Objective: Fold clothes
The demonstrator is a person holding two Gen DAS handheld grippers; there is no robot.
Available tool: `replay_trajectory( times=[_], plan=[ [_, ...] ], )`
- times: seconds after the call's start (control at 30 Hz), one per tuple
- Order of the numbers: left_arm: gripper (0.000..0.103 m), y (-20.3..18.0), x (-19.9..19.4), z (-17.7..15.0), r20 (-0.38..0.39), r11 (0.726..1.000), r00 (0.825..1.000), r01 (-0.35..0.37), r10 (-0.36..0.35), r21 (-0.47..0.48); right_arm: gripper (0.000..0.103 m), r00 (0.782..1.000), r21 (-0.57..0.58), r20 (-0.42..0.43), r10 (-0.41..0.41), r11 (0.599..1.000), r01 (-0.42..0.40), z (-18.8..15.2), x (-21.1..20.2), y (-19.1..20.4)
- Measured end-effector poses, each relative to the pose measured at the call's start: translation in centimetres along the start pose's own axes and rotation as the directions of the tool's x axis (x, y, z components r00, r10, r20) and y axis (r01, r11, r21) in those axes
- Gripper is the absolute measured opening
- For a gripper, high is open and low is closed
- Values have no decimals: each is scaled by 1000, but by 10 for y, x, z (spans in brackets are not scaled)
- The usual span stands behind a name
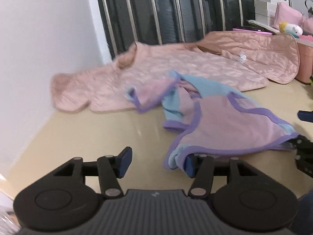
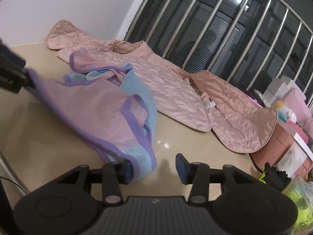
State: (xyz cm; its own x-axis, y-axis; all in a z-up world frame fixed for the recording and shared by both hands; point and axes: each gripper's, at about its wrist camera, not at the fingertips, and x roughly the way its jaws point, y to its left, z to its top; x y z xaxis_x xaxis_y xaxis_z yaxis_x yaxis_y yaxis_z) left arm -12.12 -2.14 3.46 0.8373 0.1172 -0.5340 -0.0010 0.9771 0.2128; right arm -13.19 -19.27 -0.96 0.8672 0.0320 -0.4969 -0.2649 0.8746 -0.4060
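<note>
A small pink and blue garment (image 1: 221,117) with purple trim lies crumpled on the beige table (image 1: 88,129). My left gripper (image 1: 157,163) is open at its near edge. A fold of the hem drapes against the inner side of the right finger (image 1: 190,165), and the left finger (image 1: 125,161) is bare. In the right wrist view the same garment (image 2: 92,107) spreads to the left. My right gripper (image 2: 154,169) is open, with the blue hem lying over its left finger (image 2: 127,170). Each gripper shows at the other view's edge, touching a garment corner.
A pink quilted jacket (image 2: 176,90) lies spread along the back of the table under a barred window (image 2: 225,29). A white wall (image 1: 39,39) stands at the left. Boxes, a plush toy (image 2: 287,113) and a pink box (image 1: 305,64) crowd the right end.
</note>
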Motion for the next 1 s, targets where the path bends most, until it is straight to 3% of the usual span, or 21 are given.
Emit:
replay_trajectory(
  times=[0.1,0.13,0.17,0.37,0.43,0.6,0.67,0.8,0.83,0.9,0.97,1.0],
  plan=[
    [54,-5,-19,3,71,998,996,-49,46,41,36,1000,-15,2,2,1000,-2,2,-5,2],
    [50,-6,-24,2,86,998,995,-57,53,41,25,1000,-16,2,11,1000,-11,3,-9,2],
    [49,-7,-29,2,98,997,993,-66,61,40,21,1000,-16,3,20,1000,-20,5,-13,2],
    [41,-4,-52,6,118,995,989,-92,89,24,19,997,-17,38,61,998,-60,23,-41,-5],
    [33,-1,-56,11,105,996,991,-83,81,21,20,996,-6,42,80,997,-80,31,-49,-8],
    [38,10,-85,28,155,993,982,-114,109,25,19,991,-11,73,112,994,-112,52,-74,-17],
    [38,15,-100,37,185,995,979,-96,89,28,0,983,31,98,155,987,-158,62,-87,-28],
    [39,15,-106,52,221,989,969,-132,113,70,2,969,100,164,184,974,-202,84,-105,-48],
    [40,13,-105,53,213,984,967,-158,138,82,2,972,91,157,177,977,-193,85,-103,-48],
    [40,12,-110,55,227,986,966,-145,122,86,2,977,69,140,162,983,-172,88,-100,-46],
    [30,11,-106,51,208,990,974,-105,83,93,2,973,82,139,187,977,-199,86,-101,-46],
    [16,12,-102,49,186,992,980,-85,66,95,2,971,89,127,201,973,-213,83,-97,-46]
  ],
)
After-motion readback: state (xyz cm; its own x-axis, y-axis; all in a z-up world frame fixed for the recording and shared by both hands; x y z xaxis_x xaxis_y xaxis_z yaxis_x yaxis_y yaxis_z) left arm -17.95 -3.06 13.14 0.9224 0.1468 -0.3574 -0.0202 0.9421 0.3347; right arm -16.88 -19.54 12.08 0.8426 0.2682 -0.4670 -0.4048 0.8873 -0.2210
